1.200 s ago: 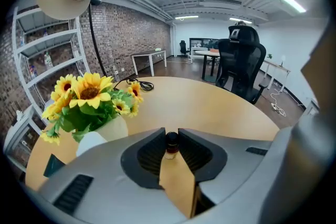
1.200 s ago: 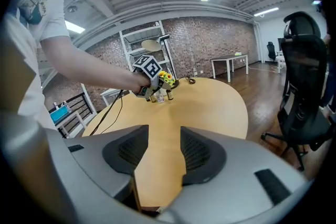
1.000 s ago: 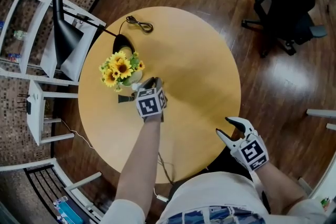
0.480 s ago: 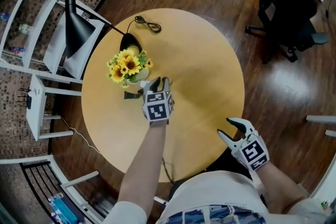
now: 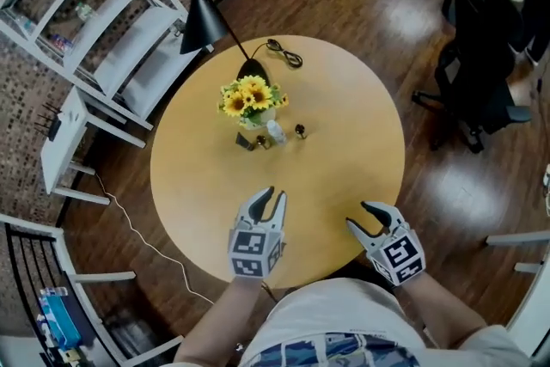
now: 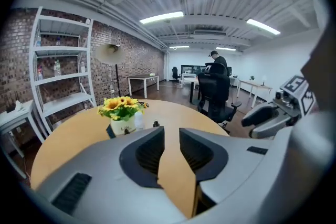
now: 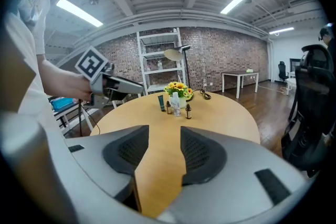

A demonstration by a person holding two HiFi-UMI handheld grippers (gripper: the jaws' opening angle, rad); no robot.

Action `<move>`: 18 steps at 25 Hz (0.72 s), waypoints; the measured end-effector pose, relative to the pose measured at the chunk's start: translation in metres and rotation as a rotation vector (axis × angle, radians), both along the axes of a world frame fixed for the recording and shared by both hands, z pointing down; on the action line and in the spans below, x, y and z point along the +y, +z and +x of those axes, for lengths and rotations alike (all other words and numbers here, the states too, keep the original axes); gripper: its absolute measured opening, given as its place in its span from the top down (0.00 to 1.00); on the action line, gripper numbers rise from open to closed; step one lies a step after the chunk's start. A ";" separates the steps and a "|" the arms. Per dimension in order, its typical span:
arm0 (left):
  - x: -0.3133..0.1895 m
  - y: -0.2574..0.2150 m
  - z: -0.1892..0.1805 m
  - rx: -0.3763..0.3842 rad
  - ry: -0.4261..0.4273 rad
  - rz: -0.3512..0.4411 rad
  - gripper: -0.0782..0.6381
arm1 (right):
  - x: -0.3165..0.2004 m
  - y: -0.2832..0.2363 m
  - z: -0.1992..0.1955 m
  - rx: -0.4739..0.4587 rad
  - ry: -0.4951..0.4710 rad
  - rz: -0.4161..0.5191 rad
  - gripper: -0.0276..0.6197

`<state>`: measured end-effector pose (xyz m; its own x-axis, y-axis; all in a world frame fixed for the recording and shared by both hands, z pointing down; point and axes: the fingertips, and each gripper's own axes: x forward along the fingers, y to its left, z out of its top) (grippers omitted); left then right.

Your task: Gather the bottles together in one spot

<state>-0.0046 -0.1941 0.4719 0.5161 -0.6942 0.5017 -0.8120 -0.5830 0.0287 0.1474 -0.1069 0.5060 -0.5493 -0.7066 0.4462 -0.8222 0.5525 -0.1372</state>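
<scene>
While bottles (image 5: 275, 131) cluster by sunflower vase (image 5: 256, 113), L gripper (image 5: 271, 198) just opened, empty, R gripper (image 5: 357, 215) released, empty.

Low centre: left gripper (image 5: 271, 195), jaws just opened slightly, nothing between them — right gripper (image 5: 359, 214) beside it gapes wider, empty.
</scene>
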 end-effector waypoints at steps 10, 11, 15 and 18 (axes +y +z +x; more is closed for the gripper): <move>0.187 -0.014 -0.163 0.103 -0.224 -0.113 0.76 | 0.098 -0.048 -0.077 0.047 -0.012 0.054 0.63; 0.203 -0.015 -0.170 0.109 -0.233 -0.124 0.76 | 0.111 -0.053 -0.084 0.046 -0.014 0.049 0.63; 0.241 -0.017 -0.183 0.157 -0.228 -0.125 0.76 | 0.158 -0.060 -0.099 0.072 -0.006 0.044 0.63; 0.259 -0.021 -0.183 0.190 -0.195 -0.105 0.76 | 0.185 -0.063 -0.103 0.087 0.024 0.054 0.63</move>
